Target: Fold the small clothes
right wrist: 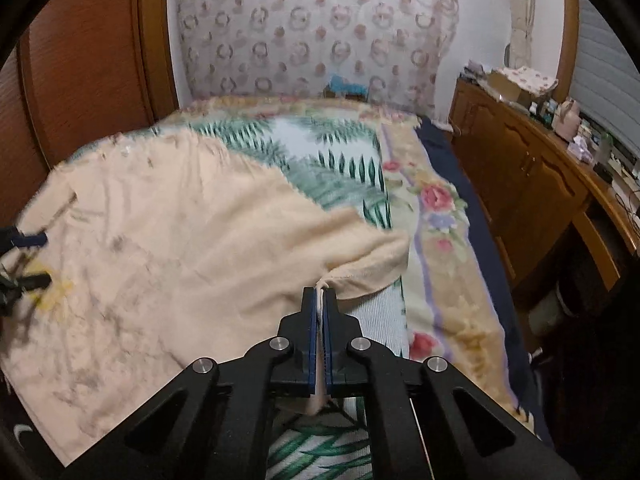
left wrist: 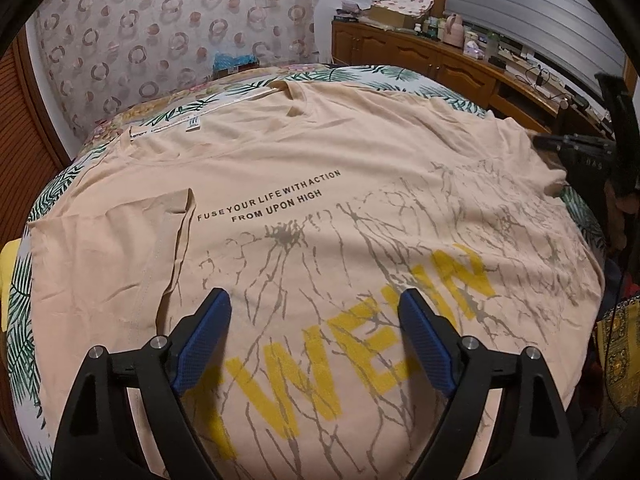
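Observation:
A peach T-shirt (left wrist: 320, 168) with black text and yellow letters lies spread front-up on the bed. Its left sleeve (left wrist: 120, 248) is folded in over the body. My left gripper (left wrist: 316, 306) hovers open over the shirt's lower print, empty. My right gripper (right wrist: 319, 294) is shut on the edge of the shirt's right sleeve (right wrist: 360, 256) and lifts it a little off the bed. The right gripper also shows in the left wrist view (left wrist: 560, 145) at the shirt's far right edge. The left gripper shows at the left edge of the right wrist view (right wrist: 24, 260).
The bed has a leaf-and-flower blanket (right wrist: 340, 160). A patterned curtain (left wrist: 160, 32) hangs behind it. A wooden cabinet (right wrist: 520, 184) with clutter on top runs along the right side. A wooden wardrobe (right wrist: 80, 60) stands at the left.

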A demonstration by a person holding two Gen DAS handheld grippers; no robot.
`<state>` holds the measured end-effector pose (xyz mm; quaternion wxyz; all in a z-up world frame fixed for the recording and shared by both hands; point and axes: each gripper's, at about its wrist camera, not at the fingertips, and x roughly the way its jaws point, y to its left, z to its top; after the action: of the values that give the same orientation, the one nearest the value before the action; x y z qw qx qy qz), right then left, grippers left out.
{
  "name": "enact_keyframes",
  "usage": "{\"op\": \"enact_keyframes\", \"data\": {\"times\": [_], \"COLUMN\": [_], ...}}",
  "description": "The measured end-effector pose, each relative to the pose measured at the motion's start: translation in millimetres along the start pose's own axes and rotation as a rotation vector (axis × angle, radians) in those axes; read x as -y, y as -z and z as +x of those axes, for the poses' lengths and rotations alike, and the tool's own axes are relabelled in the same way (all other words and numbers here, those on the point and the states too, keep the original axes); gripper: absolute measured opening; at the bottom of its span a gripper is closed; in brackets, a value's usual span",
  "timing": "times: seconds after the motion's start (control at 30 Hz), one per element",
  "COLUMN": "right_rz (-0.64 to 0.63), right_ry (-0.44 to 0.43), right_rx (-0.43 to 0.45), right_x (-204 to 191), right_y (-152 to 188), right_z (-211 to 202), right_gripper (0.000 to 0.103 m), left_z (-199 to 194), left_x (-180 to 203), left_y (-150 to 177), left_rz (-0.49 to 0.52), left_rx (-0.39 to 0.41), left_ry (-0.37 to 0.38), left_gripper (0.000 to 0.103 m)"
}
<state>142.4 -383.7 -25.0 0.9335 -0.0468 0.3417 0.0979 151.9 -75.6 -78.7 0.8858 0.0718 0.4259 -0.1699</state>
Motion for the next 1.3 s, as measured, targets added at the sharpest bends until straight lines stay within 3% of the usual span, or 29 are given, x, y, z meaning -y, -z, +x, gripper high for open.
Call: {"op": "enact_keyframes", "data": {"times": [0.27,0.43,0.5,0.57,0.7,1.03,1.3], "right_rz": [-0.048,-0.096,-0.117,-0.129,-0.103,-0.008,0.108], "right_ry": [-0.111,-0.315,-0.345,-0.350,-0.281,-0.161,-0.182], "right_rx": [0.118,0.115,0.111,0.106,0.122,0.011,-0.076], "right_x": [-38.8,-78.9,-87.0,-85.6,-66.9,-37.9,-34.2], "right_y": [-23.8,-27.5,-24.4,-22.0,-19.1,-4.1,-18.9], "right_z": [-39.1,-51.5,-53.6,-56.7,-59.2,-32.7,-3.8], "right_gripper": [0.002,0.002,0.002,0.003,0.038,0.038,0.038], "left_z": [-41.9,-61.1,-65.0,-66.7,-62.1,-48.7,-48.1], "left_x": [9.0,11.2,9.4,7.5,7.0,26.9,36.1], "left_y": [-2.5,-0.9,1.1,3.4,8.7,21.7,25.6], "left_rz": [-0.036,-0.072,-0.092,-0.108,-0.121,-0.102,-0.075], "left_rx": [0.139,0.201,0.216,0.222,0.211,0.186,0.176], "left_ry": [0.035,0.049,0.049,0.056,0.048,0.067,0.074], "left_gripper": [0.087,0.087,0.087,0.087,0.087,0.087,0.087]}}
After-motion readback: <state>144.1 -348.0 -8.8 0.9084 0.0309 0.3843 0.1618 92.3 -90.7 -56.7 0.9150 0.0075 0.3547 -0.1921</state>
